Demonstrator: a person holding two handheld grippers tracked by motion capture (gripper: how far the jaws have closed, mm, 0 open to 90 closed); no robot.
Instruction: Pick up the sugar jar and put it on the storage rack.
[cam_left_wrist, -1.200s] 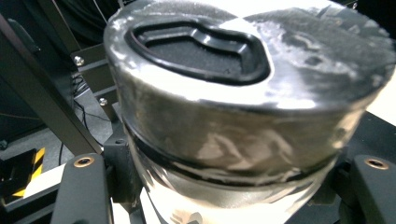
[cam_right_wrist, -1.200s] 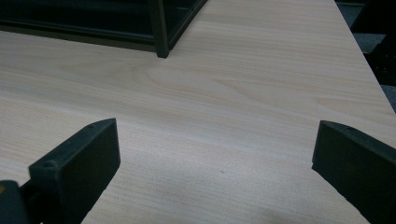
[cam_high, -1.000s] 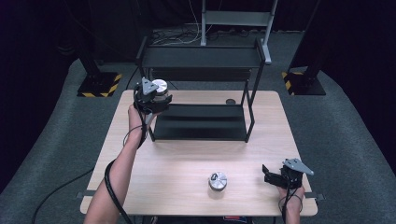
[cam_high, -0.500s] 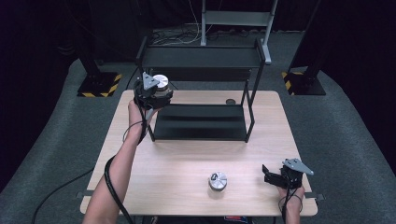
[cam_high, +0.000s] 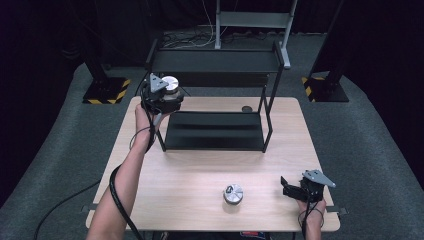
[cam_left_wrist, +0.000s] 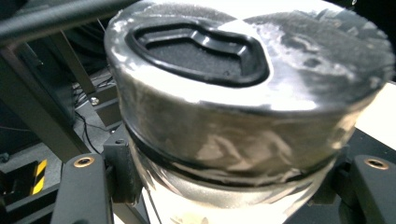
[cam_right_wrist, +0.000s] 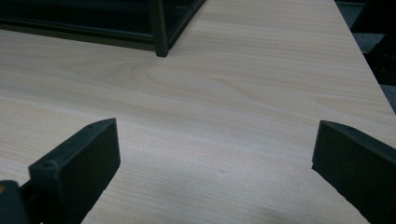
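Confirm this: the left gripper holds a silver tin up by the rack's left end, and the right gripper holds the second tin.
Not quite. The right gripper is open and holds nothing, as the right gripper view shows; the second tin sits on the table. The left gripper does hold a silver tin.

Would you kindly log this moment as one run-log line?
left gripper: shut on tin, raised beside rack | right gripper: open, idle over table | second tin: on table

The high view looked forward and down over the whole surface (cam_high: 200, 165) and black rack (cam_high: 215, 125). The left gripper view sat tight against a silver tin (cam_left_wrist: 243, 93). The right gripper view skimmed low across the surface (cam_right_wrist: 233, 93), sharing the rack's leg (cam_right_wrist: 159, 32).
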